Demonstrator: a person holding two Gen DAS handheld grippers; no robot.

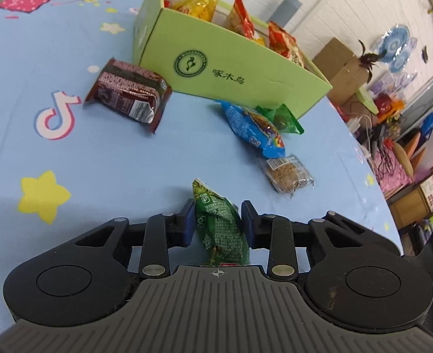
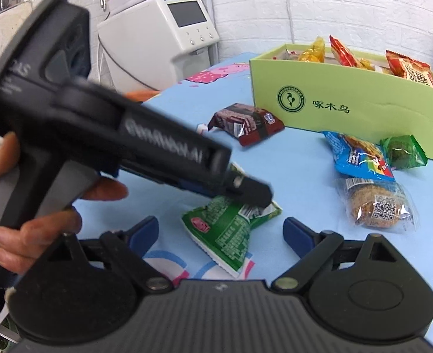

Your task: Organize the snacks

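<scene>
Bright, even indoor light; soft shadows under the brown snack packet (image 1: 128,97). Strong fisheye bending and dark vignette at corners. Motion blur on the left gripper (image 2: 257,197) in the right wrist view; glare on wrappers.

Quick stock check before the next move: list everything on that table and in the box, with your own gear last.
green box: one, far side of table, holding yellow and red snack packets
brown packet: one, left of box front
blue packet: one, before box
small green packet: one, against box, beside blue packet
clear-wrapped cake: one, brownish, near blue packet
green packet: one, clamped in left gripper
tablecloth: one, light blue, cartoon prints
left gripper: black, blue pads, shut on green packet
right gripper: black, open
hand: one, holding left gripper
</scene>
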